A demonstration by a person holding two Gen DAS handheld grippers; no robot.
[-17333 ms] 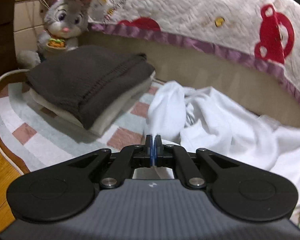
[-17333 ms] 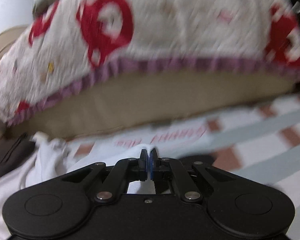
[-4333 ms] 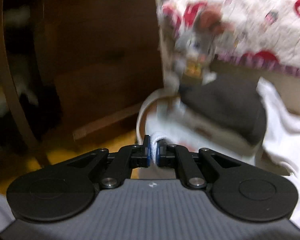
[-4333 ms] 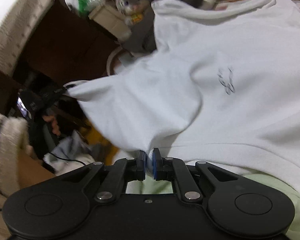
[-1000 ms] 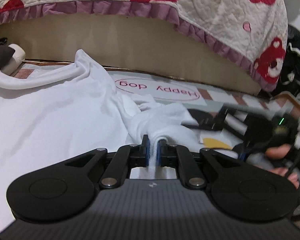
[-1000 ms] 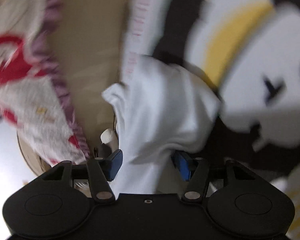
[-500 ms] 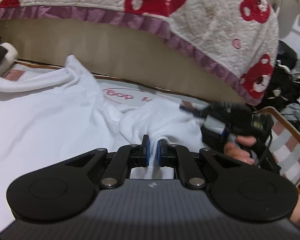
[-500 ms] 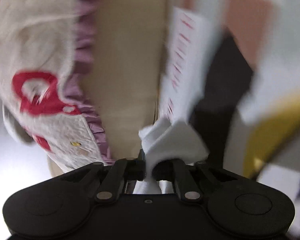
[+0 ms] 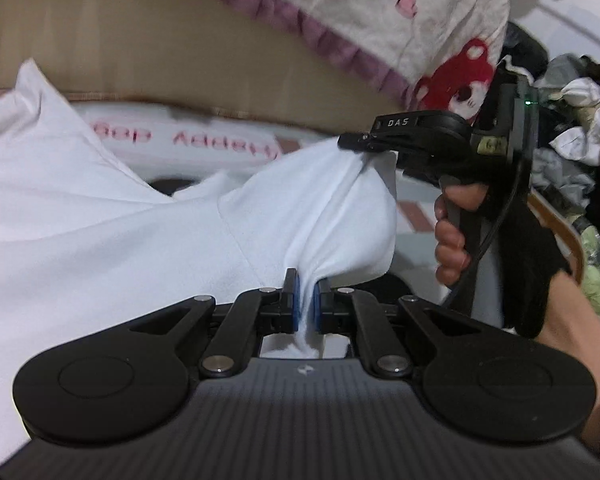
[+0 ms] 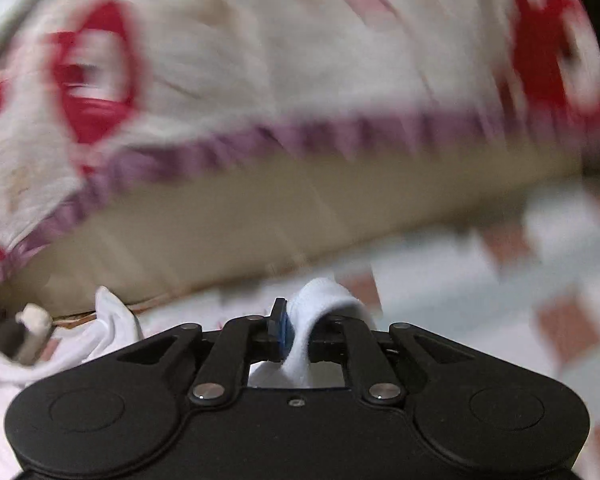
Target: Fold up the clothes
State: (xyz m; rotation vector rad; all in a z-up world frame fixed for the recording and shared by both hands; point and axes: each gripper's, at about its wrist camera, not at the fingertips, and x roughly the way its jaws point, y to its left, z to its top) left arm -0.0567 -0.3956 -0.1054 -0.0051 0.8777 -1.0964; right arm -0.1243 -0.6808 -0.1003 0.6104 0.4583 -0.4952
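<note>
A white T-shirt (image 9: 100, 216) lies spread over a checked mat, filling the left half of the left wrist view. My left gripper (image 9: 306, 300) is shut on a bunched fold of it. My right gripper (image 9: 354, 143), held by a hand (image 9: 452, 236), pinches the far edge of the same sleeve end and holds it taut above the mat. In the right wrist view, blurred by motion, the right gripper (image 10: 300, 330) is shut on a white fold of the T-shirt (image 10: 324, 292), and more of the shirt trails at lower left.
A beige bed side (image 9: 160, 40) with a red-and-white quilt (image 9: 420, 20) hanging over it runs across the back. The mat (image 9: 220, 140) carries pink lettering. A heap of clothes (image 9: 572, 120) sits at the far right, and a folded dark-and-cream item (image 10: 24, 328) at the left.
The right gripper has closed on the sleeve end and lifted it, stretching the cloth between both grippers. The left gripper keeps its hold; its view has turned a little to the right.
</note>
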